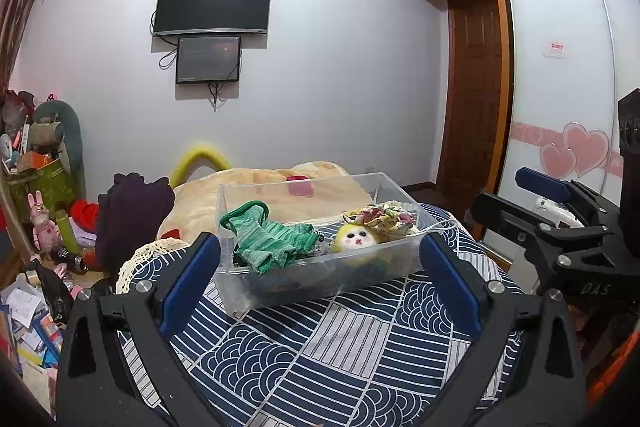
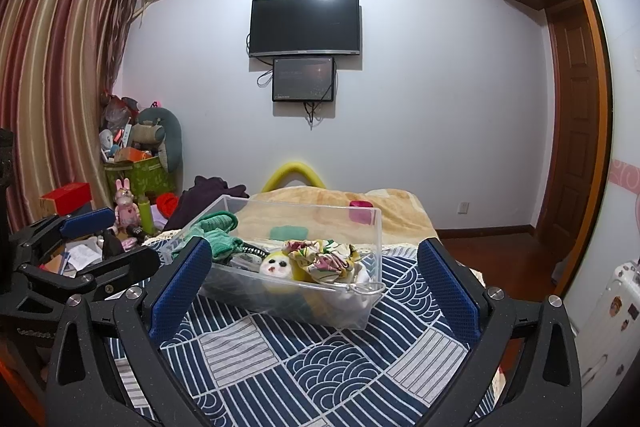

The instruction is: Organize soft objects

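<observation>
A clear plastic bin [image 1: 240, 291] stands on the blue patterned bedspread [image 1: 340, 355]. It holds a green knitted cloth [image 1: 272, 239], a yellow plush with a white face [image 1: 356, 239] and a floral fabric piece [image 1: 384, 219]. My left gripper [image 1: 320, 279] is open and empty, just in front of the bin. In the right wrist view the bin [image 2: 360, 315] holds the green cloth [image 2: 218, 235], the plush [image 2: 276, 267] and the floral piece [image 2: 324, 259]. My right gripper [image 2: 316, 287] is open and empty, in front of the bin.
A beige blanket [image 2: 320, 205] with a pink item [image 2: 360, 211] lies behind the bin. A dark garment [image 1: 132, 215] hangs at the bed's left side. Clutter, toys and boxes [image 2: 132, 163] fill the floor at left. A wardrobe [image 1: 560, 87] stands at right.
</observation>
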Tool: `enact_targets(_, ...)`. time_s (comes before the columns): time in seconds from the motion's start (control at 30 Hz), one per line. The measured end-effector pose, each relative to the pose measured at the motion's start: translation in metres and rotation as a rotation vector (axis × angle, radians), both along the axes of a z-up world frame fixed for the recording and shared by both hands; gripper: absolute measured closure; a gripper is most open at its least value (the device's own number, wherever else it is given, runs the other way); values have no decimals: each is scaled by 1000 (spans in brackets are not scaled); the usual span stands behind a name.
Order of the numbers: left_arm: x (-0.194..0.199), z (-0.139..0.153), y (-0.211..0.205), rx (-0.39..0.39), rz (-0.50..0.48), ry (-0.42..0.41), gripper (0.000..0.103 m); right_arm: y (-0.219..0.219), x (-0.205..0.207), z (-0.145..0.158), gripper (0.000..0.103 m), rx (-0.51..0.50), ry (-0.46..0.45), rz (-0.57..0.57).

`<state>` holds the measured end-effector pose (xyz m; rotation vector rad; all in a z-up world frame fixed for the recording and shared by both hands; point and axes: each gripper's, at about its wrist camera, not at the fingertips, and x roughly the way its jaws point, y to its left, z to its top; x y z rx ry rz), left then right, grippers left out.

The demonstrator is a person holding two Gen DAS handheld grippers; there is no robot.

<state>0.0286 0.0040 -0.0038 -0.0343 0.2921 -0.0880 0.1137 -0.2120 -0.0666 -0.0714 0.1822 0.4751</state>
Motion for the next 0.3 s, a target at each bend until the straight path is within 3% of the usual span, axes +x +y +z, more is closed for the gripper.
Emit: enact_targets(0.3,3,-2,1,-15,-7,20,2,1,0,-2,0,-4,11,1)
